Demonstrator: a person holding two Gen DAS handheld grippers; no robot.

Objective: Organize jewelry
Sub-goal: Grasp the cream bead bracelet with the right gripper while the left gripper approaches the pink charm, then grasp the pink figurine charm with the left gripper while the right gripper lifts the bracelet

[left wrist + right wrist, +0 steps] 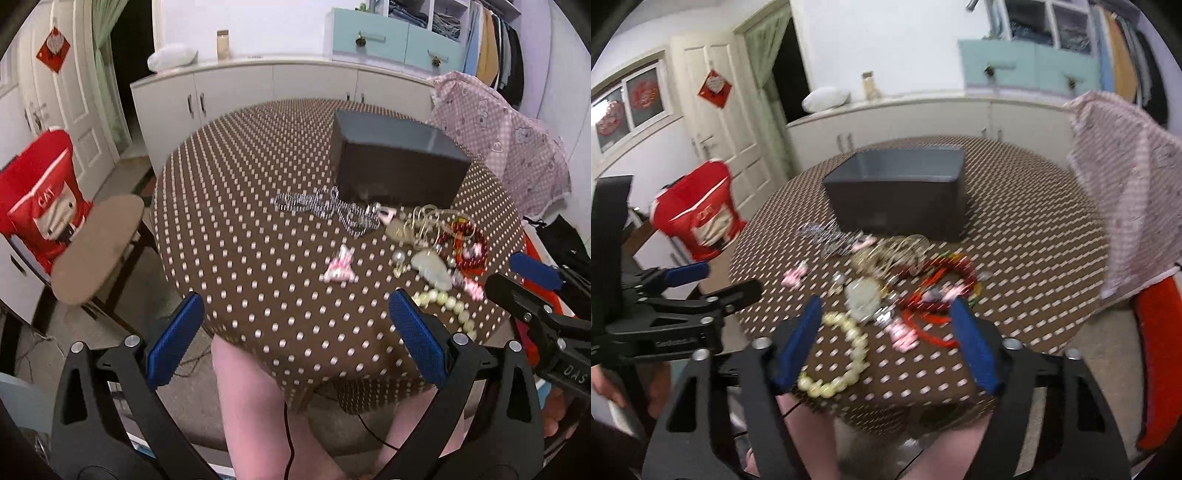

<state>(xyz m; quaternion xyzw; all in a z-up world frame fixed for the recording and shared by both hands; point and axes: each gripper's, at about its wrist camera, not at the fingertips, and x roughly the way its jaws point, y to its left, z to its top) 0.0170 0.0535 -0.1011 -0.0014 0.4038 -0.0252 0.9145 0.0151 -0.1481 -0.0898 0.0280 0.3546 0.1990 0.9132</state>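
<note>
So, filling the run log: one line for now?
left hand-held gripper open | right hand-held gripper open | jewelry on table | box empty

Both wrist cameras look steeply down (from near) at the same dotted table (pixel 258 229), left view further left.

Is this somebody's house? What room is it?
Probably a bedroom or living space in a home: clothes hanging in an open wardrobe, white cabinets along the wall, and a polka-dot table with jewelry.
</note>
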